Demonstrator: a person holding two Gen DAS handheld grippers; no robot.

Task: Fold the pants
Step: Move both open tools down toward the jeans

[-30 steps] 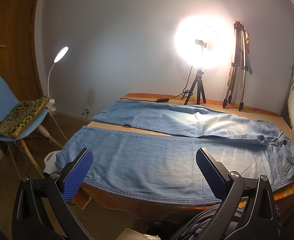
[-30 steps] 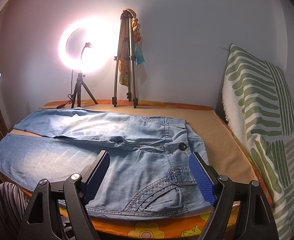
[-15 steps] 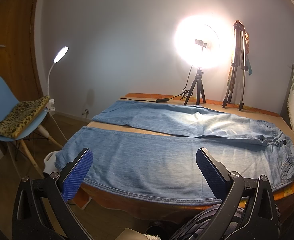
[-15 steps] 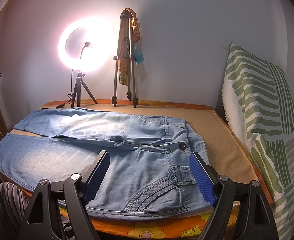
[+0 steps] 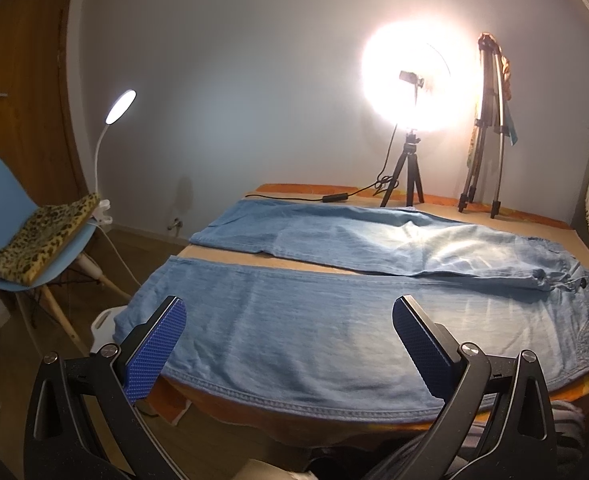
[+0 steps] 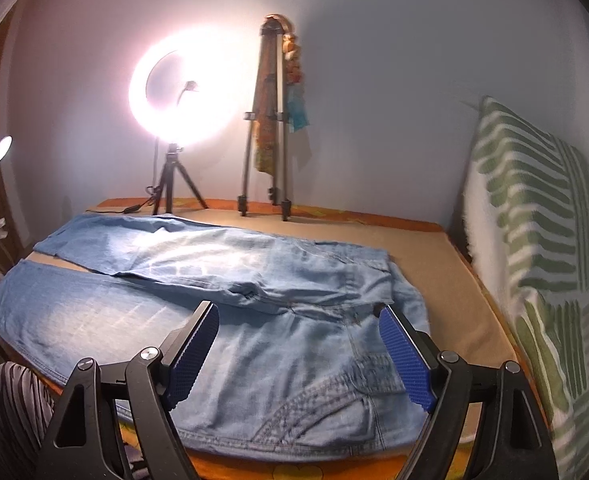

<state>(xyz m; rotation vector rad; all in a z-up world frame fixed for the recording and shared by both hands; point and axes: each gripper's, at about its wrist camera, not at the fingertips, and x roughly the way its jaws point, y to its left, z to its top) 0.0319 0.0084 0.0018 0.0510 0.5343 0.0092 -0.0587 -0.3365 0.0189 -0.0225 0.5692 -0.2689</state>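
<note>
Light blue jeans [image 5: 314,320] lie spread flat on the table [image 5: 494,216], legs to the left and waist to the right, one leg near the front edge and one behind it. My left gripper [image 5: 290,348] is open and empty, above the front edge over the near leg. In the right wrist view the jeans [image 6: 254,344] show their waist and pocket end. My right gripper [image 6: 298,356] is open and empty, low over the waist and pocket area.
A lit ring light on a small tripod [image 5: 408,128] and a folded tripod [image 5: 486,128] stand at the table's back edge. A blue chair [image 5: 10,216] with a leopard-print cloth and a clip lamp [image 5: 114,128] stand left. A green-striped cushion [image 6: 534,248] leans at the right.
My right gripper has moved forward and lower toward the jeans' waist. The left gripper has barely moved. The jeans lie as before.
</note>
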